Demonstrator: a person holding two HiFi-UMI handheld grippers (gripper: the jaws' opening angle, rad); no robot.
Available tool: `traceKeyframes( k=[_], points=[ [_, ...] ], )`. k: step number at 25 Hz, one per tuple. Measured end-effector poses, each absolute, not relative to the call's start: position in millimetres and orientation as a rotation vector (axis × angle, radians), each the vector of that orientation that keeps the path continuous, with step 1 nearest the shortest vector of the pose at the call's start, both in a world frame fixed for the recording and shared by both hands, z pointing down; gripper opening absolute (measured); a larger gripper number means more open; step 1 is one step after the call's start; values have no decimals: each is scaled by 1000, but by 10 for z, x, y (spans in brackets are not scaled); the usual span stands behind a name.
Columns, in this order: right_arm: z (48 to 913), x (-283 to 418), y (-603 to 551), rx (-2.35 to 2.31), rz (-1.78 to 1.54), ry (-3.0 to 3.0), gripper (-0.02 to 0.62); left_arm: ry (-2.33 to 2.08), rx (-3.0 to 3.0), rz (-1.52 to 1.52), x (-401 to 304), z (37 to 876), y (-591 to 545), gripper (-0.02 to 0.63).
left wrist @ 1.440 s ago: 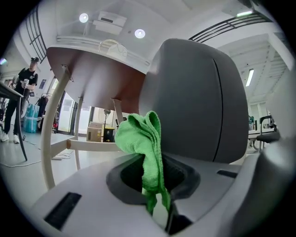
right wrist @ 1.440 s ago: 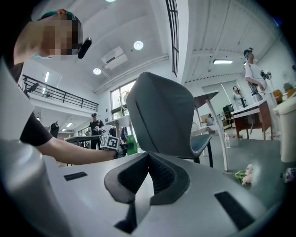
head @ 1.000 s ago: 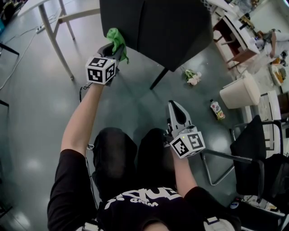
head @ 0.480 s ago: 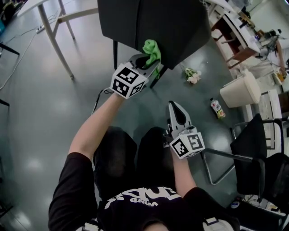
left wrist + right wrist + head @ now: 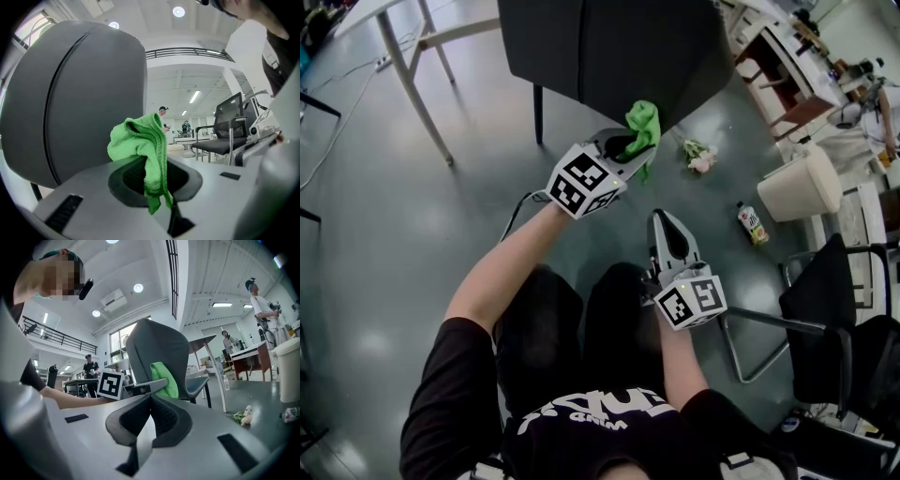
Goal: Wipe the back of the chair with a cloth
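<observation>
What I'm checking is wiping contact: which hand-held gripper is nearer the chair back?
Left. The left hand-held gripper holds the green cloth at the chair back; the right hand-held gripper sits apart, over the person's legs.

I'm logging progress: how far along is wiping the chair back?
Done: left tongs have the green cloth clamped. In hand: the cloth sits at the chair back's lower edge. Left: no wiped area shows, so coverage is unclear. The right tongs are shut, empty.

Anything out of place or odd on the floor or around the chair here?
Two strays lie on the floor right of the chair: a small flower bunch and a bottle on its side near the white bin. The left hand-held gripper holds the green cloth normally.
</observation>
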State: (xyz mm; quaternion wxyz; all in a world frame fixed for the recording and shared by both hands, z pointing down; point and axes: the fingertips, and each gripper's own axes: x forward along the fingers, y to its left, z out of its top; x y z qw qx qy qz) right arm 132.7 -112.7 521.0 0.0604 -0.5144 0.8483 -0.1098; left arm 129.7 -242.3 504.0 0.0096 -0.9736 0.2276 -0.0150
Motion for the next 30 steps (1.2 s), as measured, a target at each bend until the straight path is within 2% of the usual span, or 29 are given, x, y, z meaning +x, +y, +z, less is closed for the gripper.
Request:
traceKeyframes(
  k=[7,17,23,26,30],
  points=[
    [5204,1296,-1126,-1539,-335,2575,-3,956,-3013,-98,613,5285,-2711,63],
    [5210,1278,-1148,-1547,-338,2579,-3,1618,-2871,-44,-1193,5629,-3437,63],
    [5220,1237,-1172,-1547,-334,2588,-3,1965,-2681,-126,-2261,5852,-3670,63],
    [5231,1210,-1180,-1546,-333,2594,-3,2031,-2637,-141,-2485,5874,-3732,63],
    [5234,1178,-1179,-1551,-335,2611,-3,1998,-2644,-169,-2411,5862,-3908,63]
  ],
)
